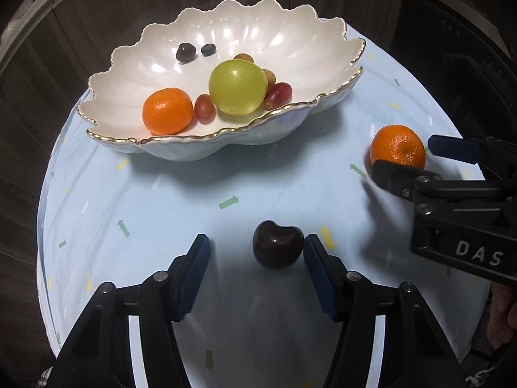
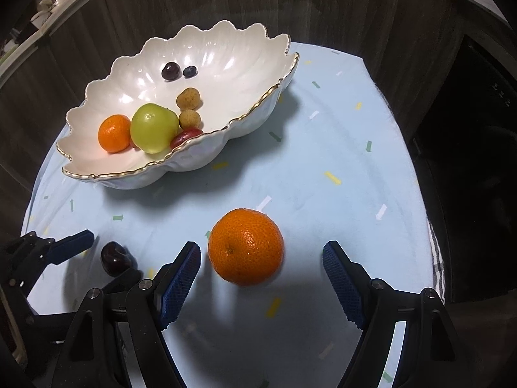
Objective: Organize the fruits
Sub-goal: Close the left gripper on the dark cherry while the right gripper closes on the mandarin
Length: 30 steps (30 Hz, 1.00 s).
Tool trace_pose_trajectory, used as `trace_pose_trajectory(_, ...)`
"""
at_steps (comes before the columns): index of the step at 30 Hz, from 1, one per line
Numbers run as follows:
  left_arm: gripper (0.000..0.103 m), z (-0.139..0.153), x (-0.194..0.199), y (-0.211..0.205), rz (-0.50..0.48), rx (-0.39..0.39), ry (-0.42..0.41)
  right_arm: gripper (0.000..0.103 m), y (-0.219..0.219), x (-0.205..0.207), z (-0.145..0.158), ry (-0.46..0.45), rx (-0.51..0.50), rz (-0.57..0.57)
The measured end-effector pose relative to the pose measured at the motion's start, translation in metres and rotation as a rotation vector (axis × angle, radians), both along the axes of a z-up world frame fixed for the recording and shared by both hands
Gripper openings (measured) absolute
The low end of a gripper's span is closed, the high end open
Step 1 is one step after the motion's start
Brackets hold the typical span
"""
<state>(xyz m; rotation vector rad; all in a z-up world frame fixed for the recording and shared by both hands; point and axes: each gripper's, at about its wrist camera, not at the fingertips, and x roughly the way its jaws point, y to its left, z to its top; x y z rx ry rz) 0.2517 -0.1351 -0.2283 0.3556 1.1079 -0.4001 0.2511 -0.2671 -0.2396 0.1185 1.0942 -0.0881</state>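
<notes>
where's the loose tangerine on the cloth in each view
Left wrist view: tangerine at the right edge, on the cloth between the right gripper fingers.
Right wrist view: same tangerine low centre, between the open fingers, nearer the left one.
Shared landmark: scalloped bowl.
</notes>
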Motion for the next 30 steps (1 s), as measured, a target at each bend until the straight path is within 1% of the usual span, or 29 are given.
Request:
trace_pose_trajectory(2, 0.047, 0.001, 0.0, -0.001, -0.005, -0.003, -0.011, 0.079, 0.001, 0.001, -0.002, 0.002, 0.004, 0.003)
trace_pose_trajectory(5, 0.038, 0.001, 0.001, -0.002, -0.008, -0.009, -0.011, 0.078, 0.001, 0.003, -0.004, 0.003, 0.008, 0.009)
trace_pose_trajectory(6, 0.036, 0.001, 0.002, -0.002, -0.009, -0.012, -0.012, 0.076, 0.001, 0.003, -0.005, 0.005, 0.012, 0.009)
trace_pose_trajectory(7, 0.034, 0.001, 0.001, -0.002, -0.01, -0.013, -0.012, 0.074, 0.001, 0.003, -0.006, 0.005, 0.017, 0.011)
trace_pose_trajectory(9, 0.03, 0.001, 0.001, -0.002, -0.015, -0.016, -0.013, 0.059, 0.0, 0.003, -0.007, 0.008, 0.024, 0.013)
trace_pose_trajectory(10, 0.03, 0.001, 0.0, -0.003, -0.016, -0.014, -0.015, 0.058, 0.0, 0.003, -0.008, 0.013, 0.029, 0.014)
trace_pose_trajectory(13, 0.029, 0.001, 0.0, -0.002, -0.018, -0.013, -0.018, 0.048, 0.002, 0.003, -0.008, 0.01, 0.046, 0.028)
trace_pose_trajectory(23, 0.029, 0.002, 0.001, -0.001, 0.001, -0.007, -0.022, 0.047, 0.004, 0.002, -0.007, 0.011, 0.045, 0.036)
trace_pose_trajectory(30, 0.029, 0.013, -0.001, 0.003, 0.01, -0.004, -0.038, 0.046, 0.005, -0.003, -0.002, 0.005, 0.05, 0.032)
